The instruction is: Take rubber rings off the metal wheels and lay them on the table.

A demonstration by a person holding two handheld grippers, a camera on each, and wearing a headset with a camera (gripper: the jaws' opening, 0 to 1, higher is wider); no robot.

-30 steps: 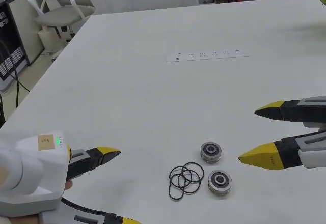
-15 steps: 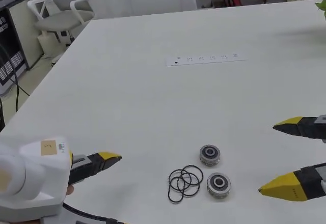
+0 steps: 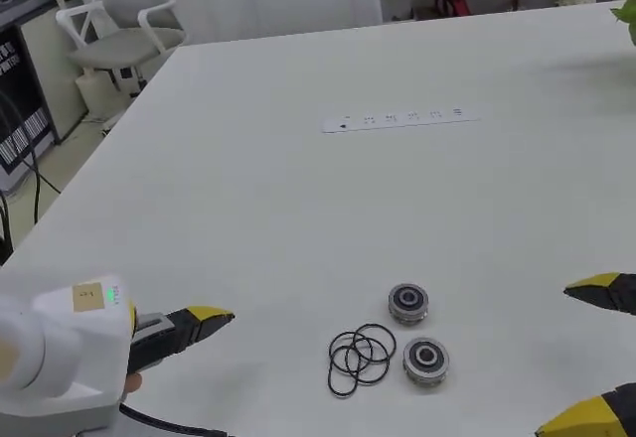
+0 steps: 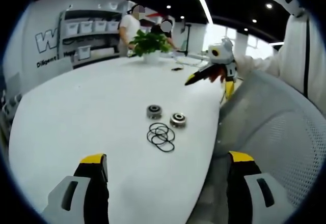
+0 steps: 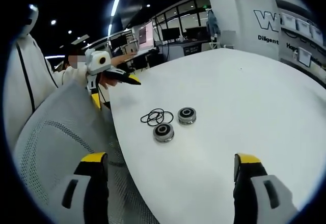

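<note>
Office: swivel chair [image 3: 121, 32], monitors [image 5: 145, 35]

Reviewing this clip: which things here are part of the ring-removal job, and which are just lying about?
Part of the job:
- far metal wheel
- near metal wheel
- heap of rubber rings, beside the wheels
- table
- left gripper and right gripper, both open

Just lying about:
- white power strip on the table
- office chair
- potted plant
</note>
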